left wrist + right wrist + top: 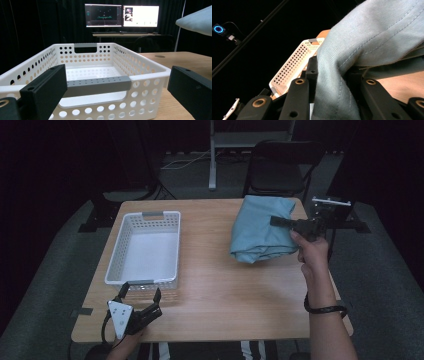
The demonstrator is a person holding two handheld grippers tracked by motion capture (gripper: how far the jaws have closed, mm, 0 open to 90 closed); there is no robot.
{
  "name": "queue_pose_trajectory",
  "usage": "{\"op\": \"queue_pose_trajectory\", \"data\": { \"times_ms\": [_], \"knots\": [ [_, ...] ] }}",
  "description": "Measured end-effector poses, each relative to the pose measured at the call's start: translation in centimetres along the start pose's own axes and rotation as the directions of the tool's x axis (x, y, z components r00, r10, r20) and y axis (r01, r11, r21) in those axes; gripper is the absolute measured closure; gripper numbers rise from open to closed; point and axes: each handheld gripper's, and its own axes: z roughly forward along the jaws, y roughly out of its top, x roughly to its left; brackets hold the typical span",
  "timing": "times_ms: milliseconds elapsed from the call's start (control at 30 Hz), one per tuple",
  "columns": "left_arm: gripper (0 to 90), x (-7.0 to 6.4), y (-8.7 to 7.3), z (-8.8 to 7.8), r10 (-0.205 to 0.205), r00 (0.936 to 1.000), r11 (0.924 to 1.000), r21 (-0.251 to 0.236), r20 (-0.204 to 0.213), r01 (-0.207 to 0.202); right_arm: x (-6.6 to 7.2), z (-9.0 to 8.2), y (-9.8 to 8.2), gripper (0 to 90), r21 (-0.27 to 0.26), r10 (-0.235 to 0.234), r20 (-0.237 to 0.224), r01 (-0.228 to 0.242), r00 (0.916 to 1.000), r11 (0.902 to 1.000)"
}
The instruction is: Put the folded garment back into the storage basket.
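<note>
A folded blue-grey cloth (260,227) sits at the table's far right, its right side raised. My right gripper (276,221) reaches in from the right and is shut on a fold of it. In the right gripper view the cloth (377,32) is bunched between the black jaws of that gripper (332,72). A white perforated basket (116,251) with grey handles stands empty at the left. My left gripper (141,291) hovers open just before the basket's near end. Seen from the left gripper (116,77), the basket (155,72) lies straight ahead and the cloth (197,20) hangs at the upper right.
The wooden table (225,290) has bare surface between basket and cloth. A black chair (282,165) and a stand's post (214,155) are behind the far edge. Two lit monitors (122,15) stand on a desk beyond the basket.
</note>
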Motion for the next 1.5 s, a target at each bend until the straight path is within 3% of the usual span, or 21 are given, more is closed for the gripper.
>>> {"op": "queue_pose_trajectory", "data": {
  "times_ms": [533, 1500],
  "knots": [
    [3.8, 0.0, 0.0, 0.0, 0.001, 1.0000, 1.0000, 0.001, 0.005, -0.001, 1.5, 2.0, 0.7, 72.4, 0.003, -0.017, -0.042, 0.017, 0.9990, 0.9998],
    [3.8, 0.1, 0.0, 0.0, 0.001, 0.9999, 1.0000, 0.001, 0.012, -0.001, 4.7, 8.0, 1.3, 72.4, 0.027, -0.043, -0.130, 0.047, 0.9905, 0.9985]
  ]
}}
